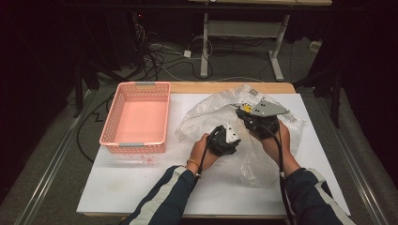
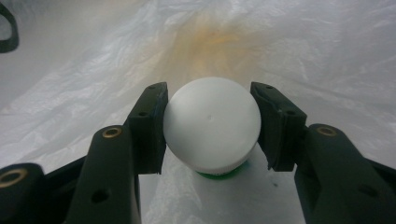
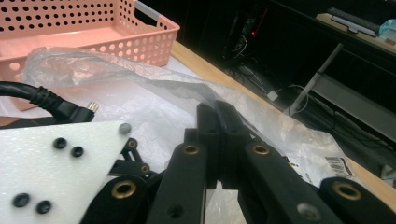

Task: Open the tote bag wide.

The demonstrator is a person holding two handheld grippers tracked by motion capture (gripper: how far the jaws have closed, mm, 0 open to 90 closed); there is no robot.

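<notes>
A clear plastic bag (image 1: 213,110) lies crumpled on the white table top. My left gripper (image 1: 226,138) reaches into it. In the left gripper view its two black jaws (image 2: 208,91) press on either side of a white domed object (image 2: 210,126) with a green rim beneath it, and bag film (image 2: 303,56) lies all around. My right gripper (image 1: 245,114) is just right of the left one, at the bag's upper edge. In the right gripper view its jaws (image 3: 219,111) are shut, with the bag's film (image 3: 140,93) pinched at their tips.
An empty pink perforated basket (image 1: 136,140) stands on the left of the table, and also shows in the right gripper view (image 3: 93,32). The left gripper's white plate (image 3: 46,168) and cable sit close beside the right jaws. Cables and desk legs lie on the floor beyond the table.
</notes>
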